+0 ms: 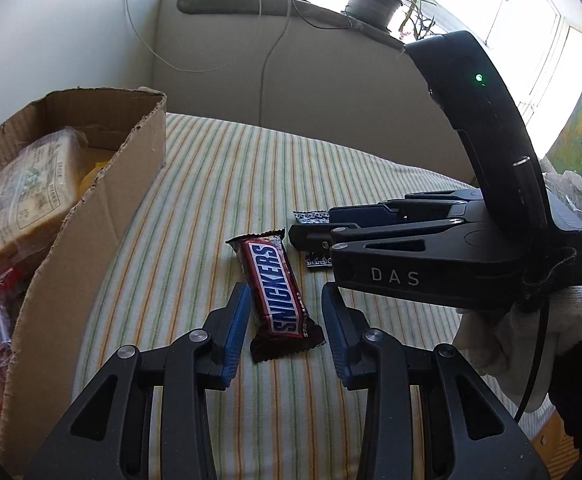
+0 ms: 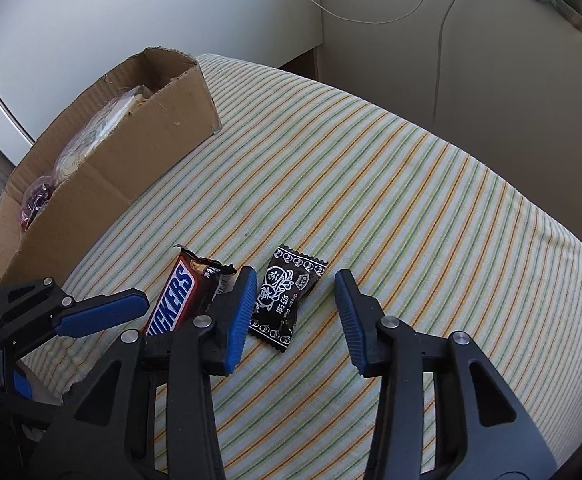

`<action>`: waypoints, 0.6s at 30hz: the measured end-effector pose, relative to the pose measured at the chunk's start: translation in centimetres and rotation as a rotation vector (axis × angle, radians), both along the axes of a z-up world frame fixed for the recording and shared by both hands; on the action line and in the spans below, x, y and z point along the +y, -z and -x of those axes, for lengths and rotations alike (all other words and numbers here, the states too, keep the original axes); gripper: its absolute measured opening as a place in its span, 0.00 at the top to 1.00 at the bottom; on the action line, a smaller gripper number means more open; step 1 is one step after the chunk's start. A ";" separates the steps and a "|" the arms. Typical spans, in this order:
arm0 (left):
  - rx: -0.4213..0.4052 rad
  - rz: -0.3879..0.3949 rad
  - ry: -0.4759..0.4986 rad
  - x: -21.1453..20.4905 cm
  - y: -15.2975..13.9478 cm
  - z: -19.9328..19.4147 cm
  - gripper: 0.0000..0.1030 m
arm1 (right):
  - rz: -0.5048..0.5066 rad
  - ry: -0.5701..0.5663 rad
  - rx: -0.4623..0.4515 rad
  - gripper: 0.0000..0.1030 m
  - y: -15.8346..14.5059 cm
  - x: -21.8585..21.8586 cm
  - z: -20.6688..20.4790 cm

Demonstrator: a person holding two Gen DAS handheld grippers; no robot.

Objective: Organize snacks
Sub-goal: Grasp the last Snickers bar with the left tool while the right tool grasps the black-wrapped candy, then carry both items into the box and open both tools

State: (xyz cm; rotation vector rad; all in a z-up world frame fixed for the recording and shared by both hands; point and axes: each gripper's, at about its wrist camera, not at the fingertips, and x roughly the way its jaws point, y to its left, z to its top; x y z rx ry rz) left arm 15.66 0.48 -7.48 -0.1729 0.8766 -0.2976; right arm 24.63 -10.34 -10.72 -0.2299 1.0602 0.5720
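Note:
A Snickers bar (image 1: 277,286) lies on the striped cloth between the fingers of my open left gripper (image 1: 286,300); it also shows in the right wrist view (image 2: 179,294). A small black plum candy packet (image 2: 285,298) lies just right of it, between the fingers of my open right gripper (image 2: 296,290). In the left wrist view the right gripper (image 1: 311,238) hovers over that packet (image 1: 311,216) and hides most of it. A cardboard box (image 1: 91,208) with several wrapped snacks stands at the left, also in the right wrist view (image 2: 131,160).
The striped cloth (image 2: 411,200) covers a rounded table against a beige wall. A windowsill with a potted plant (image 1: 375,0) and cables runs behind. A gloved hand (image 1: 531,336) holds the right gripper.

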 end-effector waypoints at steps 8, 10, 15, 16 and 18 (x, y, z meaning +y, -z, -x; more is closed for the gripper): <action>0.034 -0.044 -0.015 -0.8 1.1 -1.7 0.66 | 0.029 -0.009 -0.019 0.74 0.2 -0.2 -0.4; 0.030 -0.063 -0.013 -1.5 1.3 -1.8 0.66 | 0.025 -0.007 -0.020 0.74 0.1 -0.5 -0.4; 0.026 -0.088 -0.023 -2.2 1.4 -2.3 0.73 | 0.018 -0.001 -0.022 0.75 0.2 -0.8 -0.5; 0.028 -0.084 -0.023 -2.2 1.3 -2.4 0.73 | 0.016 0.000 -0.022 0.75 0.1 -1.3 -0.2; 0.025 -0.087 -0.023 -1.6 1.2 -2.1 0.73 | 0.014 0.002 -0.024 0.75 -0.1 -1.7 0.0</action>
